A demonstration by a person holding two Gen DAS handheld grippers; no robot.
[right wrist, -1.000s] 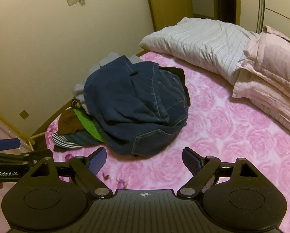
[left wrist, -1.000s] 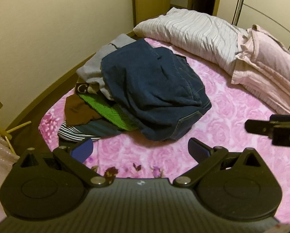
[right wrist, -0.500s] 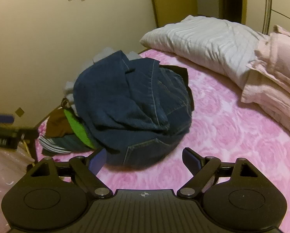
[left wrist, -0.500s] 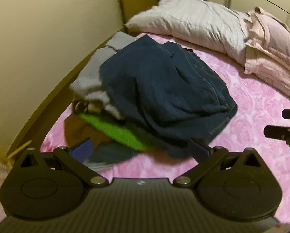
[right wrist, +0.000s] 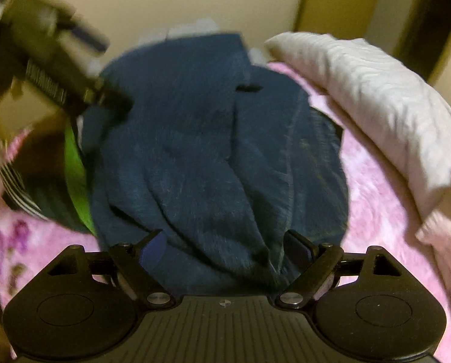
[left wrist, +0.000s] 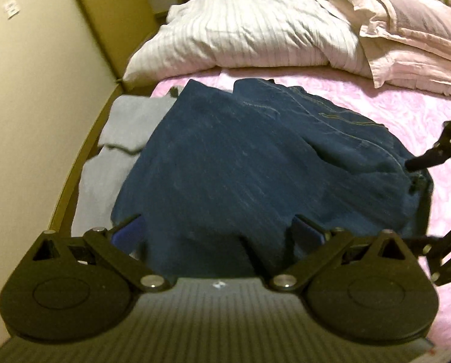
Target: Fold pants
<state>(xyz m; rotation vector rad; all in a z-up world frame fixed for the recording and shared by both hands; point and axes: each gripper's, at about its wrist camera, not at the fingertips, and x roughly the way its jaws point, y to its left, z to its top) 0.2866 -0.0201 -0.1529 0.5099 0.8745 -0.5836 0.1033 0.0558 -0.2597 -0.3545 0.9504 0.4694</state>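
Both jaws spread wide, gripping nothing. Dark blue jeans [left wrist: 255, 163] lie heaped between and beyond the left gripper [left wrist: 216, 231] and right gripper [right wrist: 223, 246], atop a pink floral bedspread [left wrist: 422, 112]. Beyond them: striped pillow [left wrist: 249, 30], cream wall [left wrist: 28, 90].

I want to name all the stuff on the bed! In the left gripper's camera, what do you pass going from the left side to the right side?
Gray garment → dark blue jeans → right gripper, poking in over the pink flowery bedspread.
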